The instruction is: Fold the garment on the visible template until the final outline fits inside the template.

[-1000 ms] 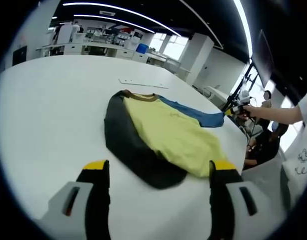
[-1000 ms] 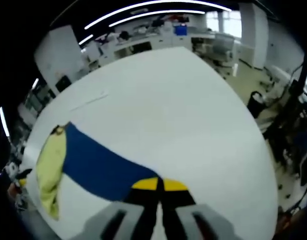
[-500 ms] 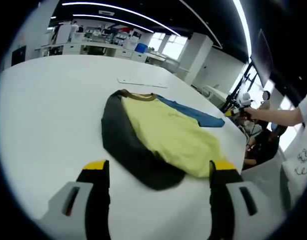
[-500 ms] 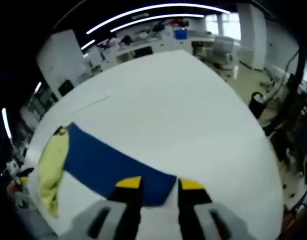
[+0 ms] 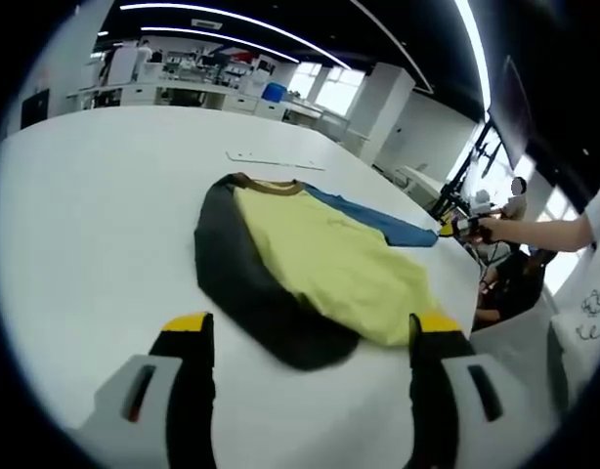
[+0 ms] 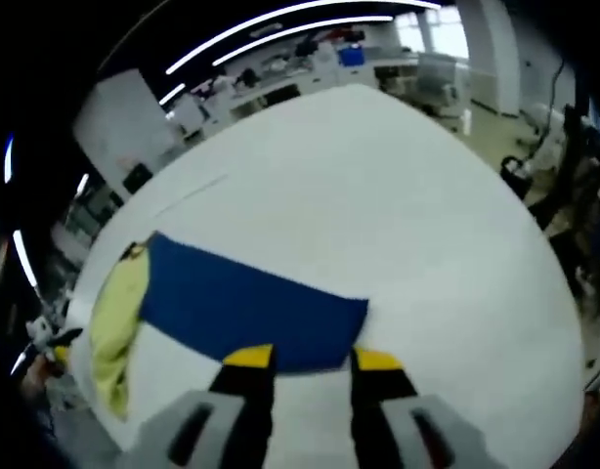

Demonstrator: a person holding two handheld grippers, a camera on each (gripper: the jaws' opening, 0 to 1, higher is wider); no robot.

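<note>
Right gripper (image 6: pixel 308 358): jaws parted, nothing held; yellow tips seen just short of the cuff edge of the blue sleeve (image 6: pixel 246 315), which lies spread flat on the white counter (image 6: pixel 398 215). Left gripper (image 5: pixel 310 327): jaws wide apart, empty, held low over the counter just short of the garment (image 5: pixel 320 259), the dark sleeve (image 5: pixel 246 288) being nearest.

Garment position: laid out mid-counter, yellow body up, brown collar (image 5: pixel 276 188) at the far end, dark sleeve draped along one side, blue sleeve stretched out on the other toward the counter edge. The right gripper is also seen in the left gripper view (image 5: pixel 454 228), at the blue sleeve's tip, with a hand (image 5: pixel 495 232) behind it.

Template: a thin pale line (image 5: pixel 266 162) is marked on the counter beyond the collar; whether this is part of the outline cannot be told.

Step judged in hand: sleeve fold, blue side. To be done well, the cuff should be pinched at its edge through one layer only, lifted little, and carried across onto the yellow body so that the crease falls along the shoulder line; the body should not be dragged. The dark sleeve is best left for the left gripper afterward.

Surroundings: lab benches and shelving (image 5: pixel 173 78) far behind, windows, ceiling light strips. Cables and stands (image 6: pixel 564 147) beside the counter edge, well apart from the garment. Nothing lies on the fold path; the near counter edge is judged the main hazard for the sleeve slipping off.
</note>
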